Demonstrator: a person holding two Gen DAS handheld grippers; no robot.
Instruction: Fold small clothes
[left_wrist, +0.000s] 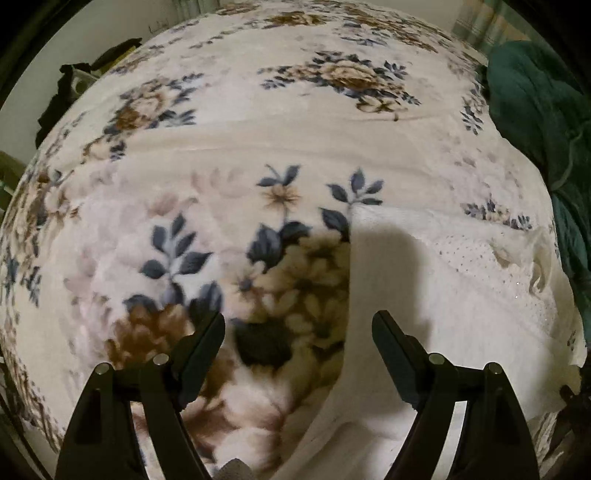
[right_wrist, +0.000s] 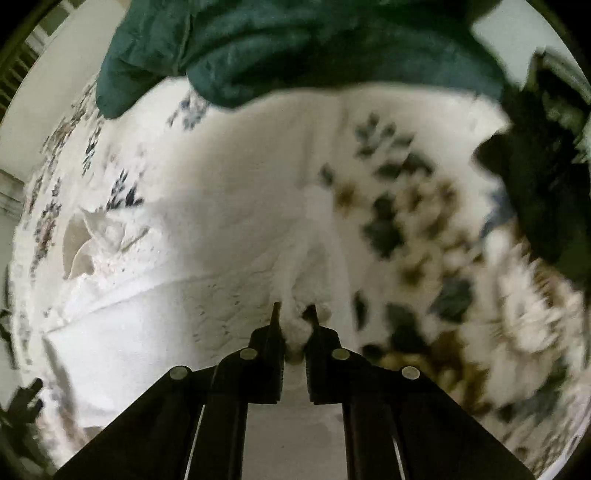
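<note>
A small white garment (left_wrist: 443, 280) with a dotted knit and a ruffled collar lies on a floral blanket (left_wrist: 229, 155). In the left wrist view my left gripper (left_wrist: 299, 325) is open, its jaws wide apart, straddling the garment's left edge just above the blanket. In the right wrist view the garment (right_wrist: 192, 251) fills the middle, and my right gripper (right_wrist: 294, 314) is shut on a bunched fold of it. The view there is blurred on the right.
A dark green quilt (left_wrist: 535, 103) is heaped at the blanket's right edge; it also shows across the top of the right wrist view (right_wrist: 295, 48). Dark clothing (right_wrist: 535, 177) lies at the right. Dark items (left_wrist: 70, 96) sit beyond the blanket's left edge.
</note>
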